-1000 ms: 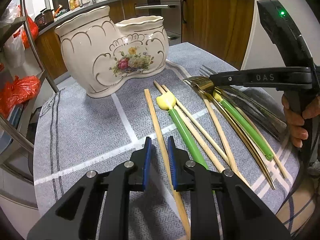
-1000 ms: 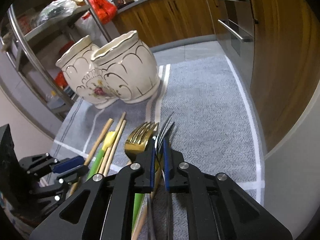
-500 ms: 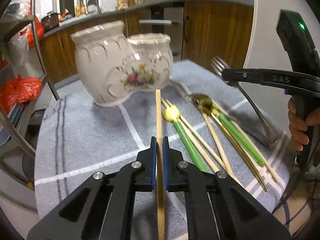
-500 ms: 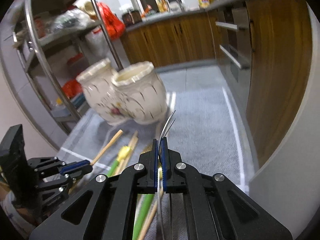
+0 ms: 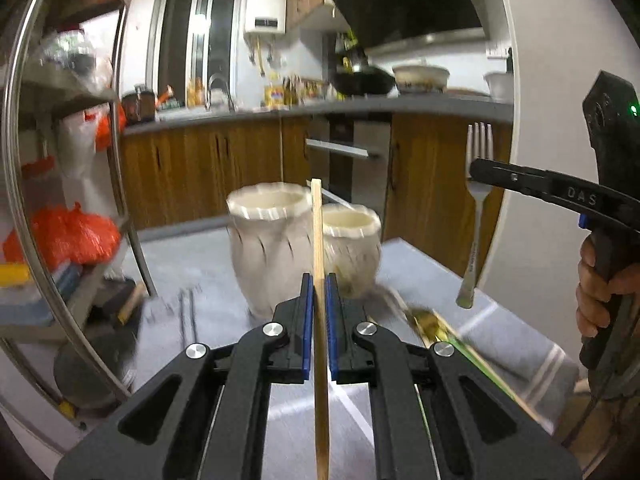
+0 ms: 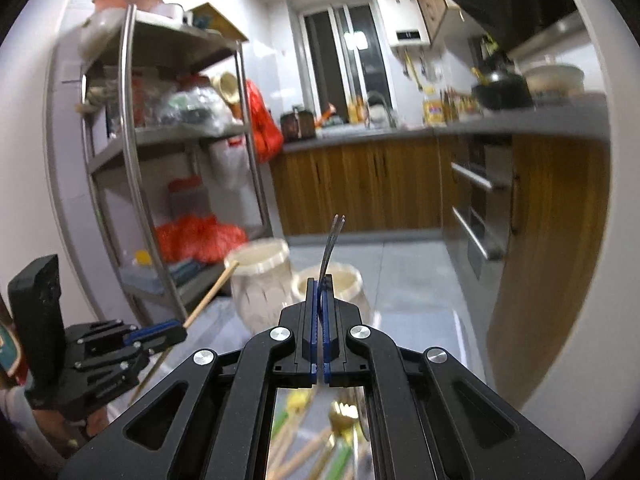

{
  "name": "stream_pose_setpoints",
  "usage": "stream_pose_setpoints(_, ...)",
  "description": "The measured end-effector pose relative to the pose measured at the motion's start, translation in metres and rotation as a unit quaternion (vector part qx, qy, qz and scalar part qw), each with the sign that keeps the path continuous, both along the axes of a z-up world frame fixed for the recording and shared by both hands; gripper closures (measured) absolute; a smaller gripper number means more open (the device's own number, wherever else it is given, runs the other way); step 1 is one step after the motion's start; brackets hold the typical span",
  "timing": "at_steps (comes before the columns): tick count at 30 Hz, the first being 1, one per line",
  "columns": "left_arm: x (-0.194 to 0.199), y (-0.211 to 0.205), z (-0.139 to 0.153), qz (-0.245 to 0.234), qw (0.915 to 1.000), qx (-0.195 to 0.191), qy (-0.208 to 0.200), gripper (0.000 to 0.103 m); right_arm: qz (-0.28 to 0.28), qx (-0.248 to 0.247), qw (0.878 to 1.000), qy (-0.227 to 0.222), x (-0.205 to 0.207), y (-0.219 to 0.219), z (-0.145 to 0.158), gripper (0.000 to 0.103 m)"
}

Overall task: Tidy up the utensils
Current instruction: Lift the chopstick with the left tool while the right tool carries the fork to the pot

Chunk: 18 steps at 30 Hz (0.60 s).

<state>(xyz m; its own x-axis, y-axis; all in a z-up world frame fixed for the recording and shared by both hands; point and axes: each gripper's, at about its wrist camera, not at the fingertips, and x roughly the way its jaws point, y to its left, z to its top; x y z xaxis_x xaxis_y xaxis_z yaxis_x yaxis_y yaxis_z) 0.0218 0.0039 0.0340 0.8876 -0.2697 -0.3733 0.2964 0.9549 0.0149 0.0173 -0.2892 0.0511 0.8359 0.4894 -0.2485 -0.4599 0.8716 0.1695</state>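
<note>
My left gripper is shut on a wooden chopstick, held upright in the air in front of the white double ceramic holder. My right gripper is shut on a silver fork, tines up; the fork also shows in the left wrist view, hanging from the right gripper. The holder stands on the grey cloth beyond both grippers. The left gripper with its chopstick shows at the lower left of the right wrist view.
Gold cutlery and green-handled utensils lie on the grey striped cloth, blurred, below the grippers. A steel shelf rack with red bags stands left. Wooden cabinets and an oven lie behind.
Both grippers have lifted and tilted up, raising the chopstick and the fork off the cloth toward upright. The holder now sits lower in both views.
</note>
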Motion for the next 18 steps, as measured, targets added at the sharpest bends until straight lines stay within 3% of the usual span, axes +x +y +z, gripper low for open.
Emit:
stream_pose_setpoints(11,0.065,0.020,0.060,0.009,0.9974,-0.053,-0.049,0.097,0.038,0.085,0.994,-0.049,0.053,0.009,0.045,0.100)
stream_pose_setpoints(18,0.121,0.013,0.076,0.021,0.9945,-0.069,-0.076,0.097,0.054,0.134,0.989,-0.037,0.085,0.006,0.032,0.100)
